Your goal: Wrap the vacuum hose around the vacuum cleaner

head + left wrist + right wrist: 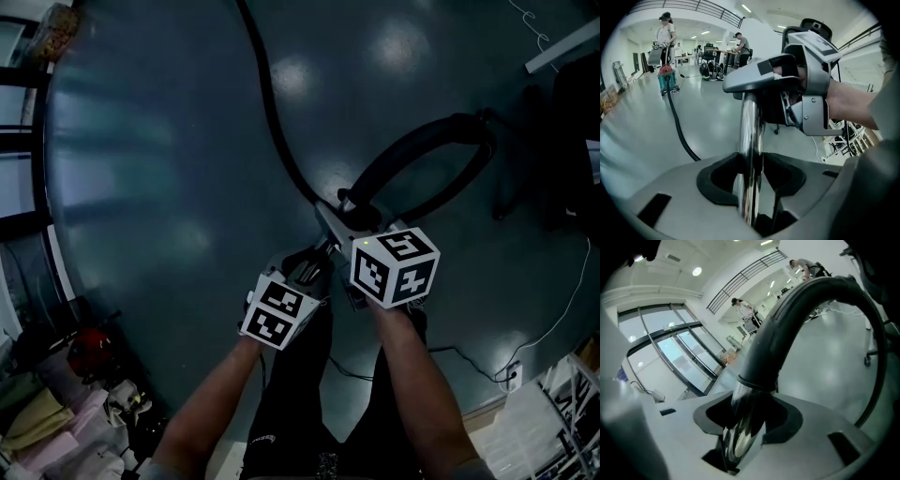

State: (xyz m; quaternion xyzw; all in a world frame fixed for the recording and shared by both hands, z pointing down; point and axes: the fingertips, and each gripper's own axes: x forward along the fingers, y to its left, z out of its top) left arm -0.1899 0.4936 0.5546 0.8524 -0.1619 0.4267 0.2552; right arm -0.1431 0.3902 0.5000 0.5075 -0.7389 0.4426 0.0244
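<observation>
- Vacuum hose [272, 112] lay as a long black line across the floor [141, 141], running from the far edge of the head view to the grippers; its curved black end section [427, 150] arched in the air just beyond them.
- Left gripper [750, 187] had its jaws partly closed, pads pressed on the chrome wand [751, 136]; right gripper [740, 432] was clamped the same way on that wand further along, just below the black cuff [757, 380] where the hose began.
- Vacuum cleaner [665, 77], a red-and-teal canister, stood well apart across the floor with a person beside it; the hose led toward it.
- Wrapping had not begun, by my reading; the step in hand looked like lifting the wand end to carry it to the canister.
- To do it well: keep both grips firm on the slick chrome; hold the wand steady between the two hands; gather slack gradually, so the hose neither kinks nor drags the canister.
</observation>
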